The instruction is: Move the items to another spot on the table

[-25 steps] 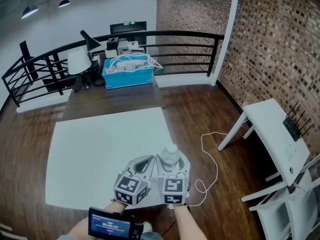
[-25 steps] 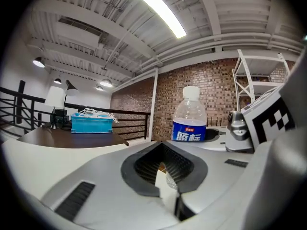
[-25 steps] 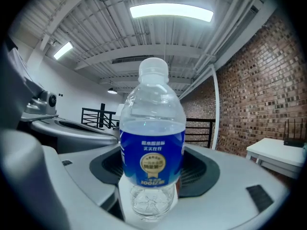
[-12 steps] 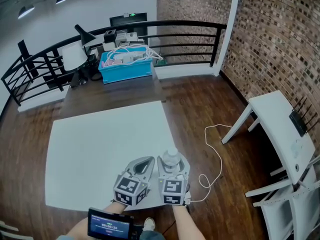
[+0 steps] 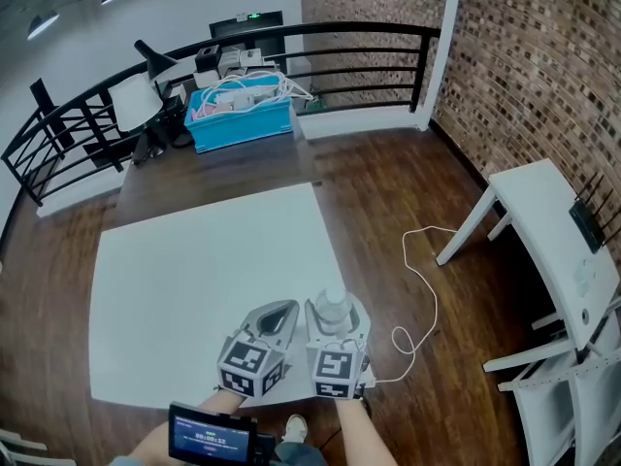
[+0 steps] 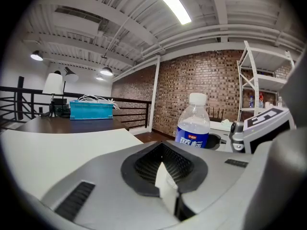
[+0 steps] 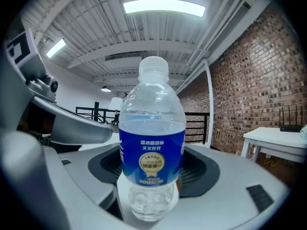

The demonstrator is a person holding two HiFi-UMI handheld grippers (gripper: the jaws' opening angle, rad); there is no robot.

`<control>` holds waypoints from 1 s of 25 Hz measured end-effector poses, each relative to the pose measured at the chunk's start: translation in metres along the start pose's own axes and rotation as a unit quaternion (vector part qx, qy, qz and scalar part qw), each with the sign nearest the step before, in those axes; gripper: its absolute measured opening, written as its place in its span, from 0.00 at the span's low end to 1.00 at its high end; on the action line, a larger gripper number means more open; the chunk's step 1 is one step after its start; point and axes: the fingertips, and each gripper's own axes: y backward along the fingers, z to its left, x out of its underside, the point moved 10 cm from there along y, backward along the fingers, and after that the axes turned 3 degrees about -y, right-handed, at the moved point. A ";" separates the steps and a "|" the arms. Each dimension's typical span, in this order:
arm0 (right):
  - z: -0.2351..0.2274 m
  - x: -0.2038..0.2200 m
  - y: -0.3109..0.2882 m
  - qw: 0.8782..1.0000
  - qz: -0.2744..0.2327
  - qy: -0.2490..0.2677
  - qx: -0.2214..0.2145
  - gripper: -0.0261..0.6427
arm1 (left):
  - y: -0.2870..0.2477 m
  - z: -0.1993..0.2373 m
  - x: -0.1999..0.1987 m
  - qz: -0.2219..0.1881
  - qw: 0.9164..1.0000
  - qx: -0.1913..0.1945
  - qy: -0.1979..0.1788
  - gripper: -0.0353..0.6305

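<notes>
Dark wood flooring [image 5: 388, 192] covers the room, with a brick wall [image 5: 543, 66] along the upper right of the head view and a black railing [image 5: 340, 32] across the top. A white worktop [image 5: 204, 280] occupies the centre-left of the frame. Beyond its far edge, at the upper left, stand a blue crate [image 5: 241, 122] holding white cables and a lamp [image 5: 131, 100] with a white shade. A white side table [image 5: 553, 231] stands at the right edge. A thin white cord [image 5: 422, 289] loops over the floor between that table and the worktop.

1. Bottle. The water bottle [image 5: 333, 306] stands upright at the lower right corner of the worktop, close to its near edge. It is clear plastic with a white cap and a blue label.

2. Right gripper. The right gripper [image 5: 338, 320] is at the bottom centre of the head view with its jaws around the bottle. In the right gripper view, the bottle [image 7: 152, 143] fills the middle of the frame between the two dark pads. The jaws are opening, and the pads do not appear to press on the label.

3. Left gripper. The left gripper [image 5: 283, 314] lies just beside the right one, on its left, over the worktop. In the left gripper view, its jaws are closed together with nothing between them. The bottle [image 6: 194, 123] shows beyond them toward the right.

4. Screen. A small dark device with a lit screen [image 5: 211, 437] sits at the bottom edge of the head view, below the left gripper.
</notes>
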 end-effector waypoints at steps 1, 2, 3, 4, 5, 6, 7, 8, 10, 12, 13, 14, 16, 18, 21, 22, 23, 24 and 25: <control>-0.001 0.000 0.000 1.000 -0.001 -0.003 0.002 0.53 | 0.000 0.000 -0.001 0.000 1.000 0.000 -0.001 0.08; -0.001 -0.001 0.000 1.000 -0.002 -0.007 0.003 0.53 | 0.000 0.001 -0.001 0.000 1.000 0.000 -0.001 0.08; -0.002 -0.001 0.000 1.000 -0.002 -0.010 0.003 0.53 | 0.000 0.001 -0.002 0.000 1.000 0.000 0.000 0.08; -0.003 -0.002 0.000 1.000 -0.001 -0.014 0.002 0.53 | 0.000 0.001 -0.002 0.001 1.000 -0.001 0.000 0.08; -0.003 -0.002 0.000 1.000 -0.001 -0.018 0.001 0.53 | 0.001 0.002 -0.004 0.001 1.000 -0.001 0.000 0.08; -0.004 -0.002 0.000 1.000 -0.001 -0.023 0.000 0.54 | 0.001 0.002 -0.005 0.002 1.000 -0.002 0.000 0.08; -0.003 -0.002 0.000 1.000 0.001 -0.025 -0.001 0.55 | 0.002 0.002 -0.005 0.003 1.000 -0.002 0.000 0.08; -0.003 -0.002 0.001 1.000 0.003 -0.025 -0.003 0.55 | 0.003 0.001 -0.006 0.003 1.000 -0.002 0.000 0.08; -0.002 -0.003 0.001 1.000 0.006 -0.022 -0.004 0.55 | 0.005 0.001 -0.008 0.003 1.000 -0.003 -0.001 0.08; -0.002 -0.003 0.001 1.000 0.009 -0.021 -0.005 0.55 | 0.006 0.001 -0.009 0.000 1.000 -0.003 -0.001 0.08; -0.003 -0.003 0.001 1.000 0.012 -0.021 -0.004 0.55 | 0.006 0.001 -0.009 -0.002 1.000 -0.002 -0.001 0.08; -0.003 -0.003 0.001 1.000 0.014 -0.021 -0.003 0.56 | 0.007 0.000 -0.009 -0.002 1.000 -0.002 -0.002 0.08; -0.003 -0.001 0.001 1.000 0.020 -0.022 -0.003 0.58 | 0.009 0.000 -0.008 -0.003 1.000 -0.002 -0.003 0.08; -0.002 0.001 0.001 0.999 0.024 -0.023 -0.004 0.59 | 0.011 0.000 -0.007 -0.004 1.000 -0.002 -0.004 0.08; -0.002 0.000 0.004 0.999 0.026 -0.025 -0.001 0.61 | 0.016 -0.002 -0.010 -0.005 1.000 -0.002 -0.008 0.08; -0.003 -0.001 0.005 0.999 0.026 -0.026 0.001 0.61 | 0.018 -0.003 -0.011 -0.005 1.000 -0.002 -0.010 0.08; -0.003 -0.002 0.007 0.999 0.026 -0.025 0.004 0.61 | 0.020 -0.004 -0.012 -0.004 1.000 -0.002 -0.012 0.08; -0.004 -0.002 0.009 0.999 0.027 -0.024 0.007 0.61 | 0.022 -0.005 -0.012 -0.004 1.000 -0.002 -0.012 0.08; -0.005 -0.003 0.011 0.999 0.028 -0.023 0.009 0.61 | 0.024 -0.006 -0.012 -0.003 1.000 -0.002 -0.012 0.08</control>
